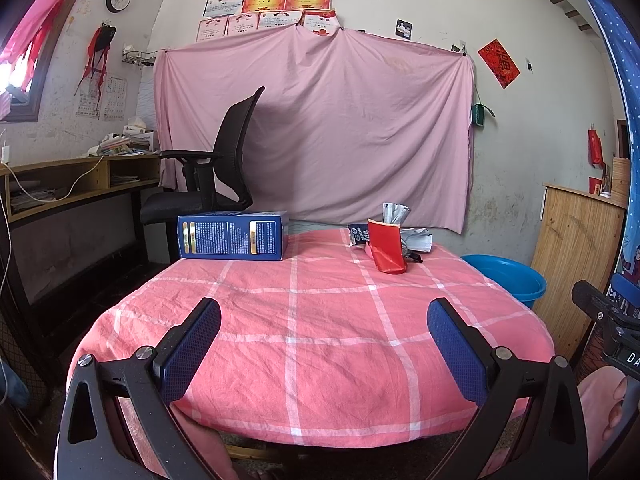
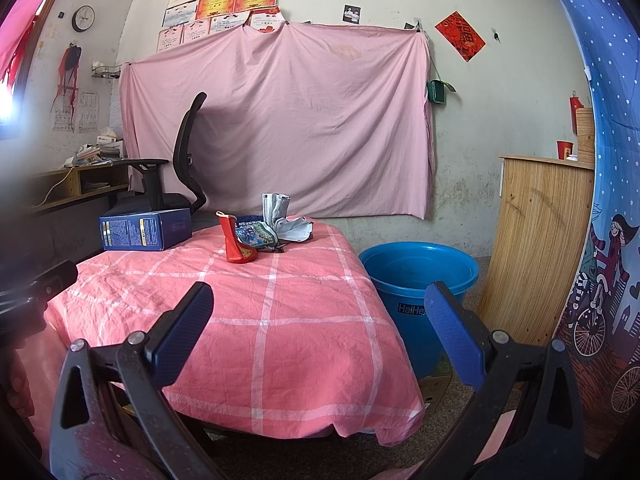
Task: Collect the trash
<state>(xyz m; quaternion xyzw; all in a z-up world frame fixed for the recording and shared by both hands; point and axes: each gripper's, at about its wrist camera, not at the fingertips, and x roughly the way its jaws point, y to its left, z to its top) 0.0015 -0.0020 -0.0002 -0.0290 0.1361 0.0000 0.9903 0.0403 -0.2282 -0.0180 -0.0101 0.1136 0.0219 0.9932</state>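
A table under a pink checked cloth point(image 1: 320, 320) point(image 2: 280, 320) holds trash at its far side: a crushed red paper cup point(image 1: 386, 250) point(image 2: 236, 244), a blue printed snack wrapper point(image 2: 256, 234) point(image 1: 358, 234), crumpled grey-white packaging point(image 1: 400, 220) point(image 2: 284, 216) and a blue carton point(image 1: 234, 236) point(image 2: 146, 230) at the far left. A blue plastic bucket point(image 2: 420, 276) point(image 1: 508, 276) stands on the floor right of the table. My left gripper point(image 1: 324, 320) is open and empty over the table's near edge. My right gripper point(image 2: 318, 308) is open and empty near the table's front right.
A black office chair point(image 1: 212, 176) stands behind the table at left, beside a wooden desk point(image 1: 80, 180). A pink sheet point(image 1: 320, 120) hangs on the back wall. A wooden cabinet point(image 2: 536, 248) stands right of the bucket. A cardboard box point(image 2: 438, 388) lies under the bucket.
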